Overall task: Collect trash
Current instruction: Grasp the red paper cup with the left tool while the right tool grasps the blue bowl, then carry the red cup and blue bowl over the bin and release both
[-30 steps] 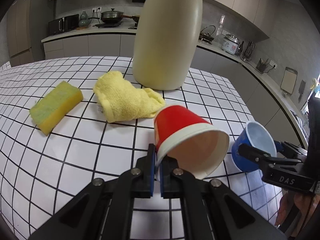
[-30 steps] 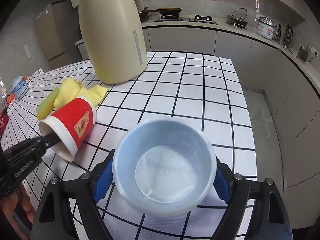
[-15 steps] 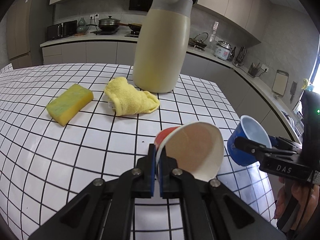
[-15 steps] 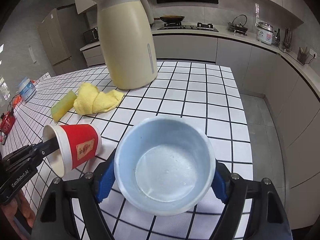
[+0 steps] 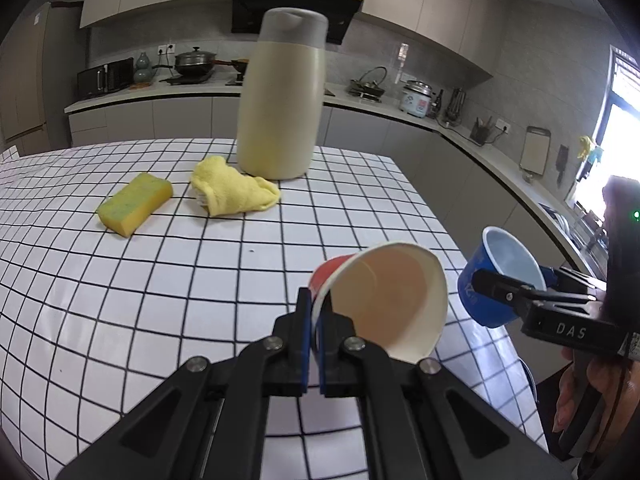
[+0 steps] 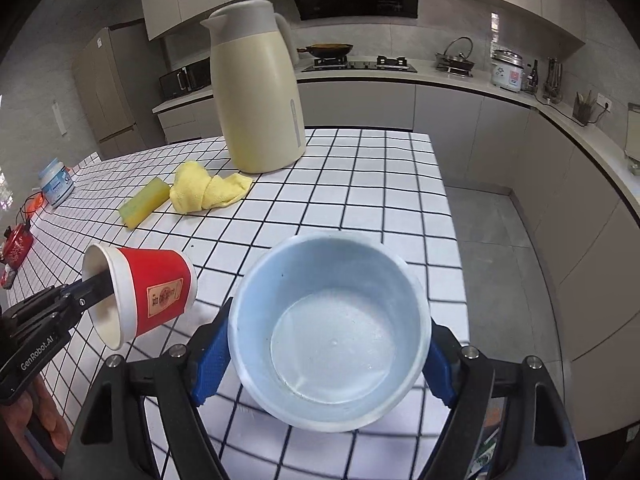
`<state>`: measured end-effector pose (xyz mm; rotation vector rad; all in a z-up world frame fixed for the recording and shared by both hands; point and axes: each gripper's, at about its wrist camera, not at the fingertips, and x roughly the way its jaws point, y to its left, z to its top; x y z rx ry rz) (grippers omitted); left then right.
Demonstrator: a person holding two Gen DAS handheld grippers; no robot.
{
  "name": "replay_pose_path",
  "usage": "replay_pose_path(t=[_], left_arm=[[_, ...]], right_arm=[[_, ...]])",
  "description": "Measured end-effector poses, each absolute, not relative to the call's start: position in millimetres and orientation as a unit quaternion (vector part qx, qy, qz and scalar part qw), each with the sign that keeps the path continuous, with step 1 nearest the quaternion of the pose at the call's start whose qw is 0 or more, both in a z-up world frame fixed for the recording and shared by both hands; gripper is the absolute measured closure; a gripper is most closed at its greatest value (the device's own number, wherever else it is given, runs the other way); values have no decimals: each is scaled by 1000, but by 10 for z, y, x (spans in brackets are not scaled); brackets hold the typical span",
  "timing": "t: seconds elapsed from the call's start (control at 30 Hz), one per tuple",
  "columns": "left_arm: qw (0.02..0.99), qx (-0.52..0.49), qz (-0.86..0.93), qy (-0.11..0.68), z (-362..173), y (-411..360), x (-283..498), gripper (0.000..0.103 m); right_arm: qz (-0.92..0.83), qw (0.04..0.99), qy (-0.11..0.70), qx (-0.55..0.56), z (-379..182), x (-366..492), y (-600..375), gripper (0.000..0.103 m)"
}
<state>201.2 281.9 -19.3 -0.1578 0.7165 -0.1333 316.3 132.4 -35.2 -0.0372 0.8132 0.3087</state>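
A red paper cup (image 5: pixel 384 300) hangs tilted above the checked table (image 5: pixel 120 280), its white mouth turned toward the left wrist camera. My left gripper (image 5: pixel 314 304) is shut on the cup's rim, one finger inside and one outside. From the right wrist view the same red cup (image 6: pixel 156 288) lies on its side in the air at the left, with the left gripper (image 6: pixel 100 280) pinching its rim. My right gripper (image 6: pixel 325 360) is shut on a blue paper cup (image 6: pixel 328 320), empty and pale inside, its blue pads pressing both sides. In the left wrist view the blue cup (image 5: pixel 500 276) sits at the right.
A tall cream thermos jug (image 5: pixel 280 96) stands at the table's far side. In front of it lie a yellow cloth (image 5: pixel 232 192) and a yellow-green sponge (image 5: pixel 136 208). A white jar (image 6: pixel 56 182) and a red item (image 6: pixel 16 244) sit far left. The table's right edge drops to the floor (image 6: pixel 500 240).
Both grippers have risen and drawn back from the jug, each carrying its cup. The red cup's mouth now faces the left camera more squarely.
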Motion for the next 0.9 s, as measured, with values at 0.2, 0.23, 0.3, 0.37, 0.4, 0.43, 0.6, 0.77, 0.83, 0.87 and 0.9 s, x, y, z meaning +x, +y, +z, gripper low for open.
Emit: replay_pose_path(t=[0.2, 0.23, 0.3, 0.37, 0.4, 0.43, 0.6, 0.77, 0.83, 0.87, 0.9], left_arm=[[932, -72, -84, 346, -136, 2577, 1817, 100], [932, -70, -86, 344, -121, 2527, 1789, 100], [933, -66, -92, 341, -94, 2428, 1734, 100], [934, -61, -96, 339, -74, 2321, 1683, 100], [934, -60, -98, 339, -66, 2264, 1656, 100], [934, -59, -99, 338, -62, 2216, 1623, 100], [935, -51, -106, 335, -21, 1857, 1519, 100], [936, -46, -109, 332, 17, 1402, 1429, 100], [936, -42, -111, 331, 26, 1219, 1398, 100], [935, -41, -114, 332, 29, 1106, 1384, 100], [935, -40, -115, 332, 27, 1020, 1374, 100]], right_arm=[[137, 910, 391, -15, -299, 2843, 1103, 21], [136, 910, 392, -13, -300, 2801, 1068, 21], [134, 911, 390, -13, -292, 2711, 999, 21], [133, 912, 389, -12, -283, 2641, 927, 21], [132, 912, 388, -11, -278, 2604, 881, 21], [131, 912, 387, -11, -271, 2574, 835, 21], [130, 916, 380, -3, -223, 2405, 529, 21], [127, 919, 373, 1, -184, 2205, 77, 21], [126, 919, 373, 4, -179, 2139, -140, 21], [122, 920, 373, 5, -178, 2100, -291, 21], [120, 920, 374, 8, -177, 2069, -421, 21]])
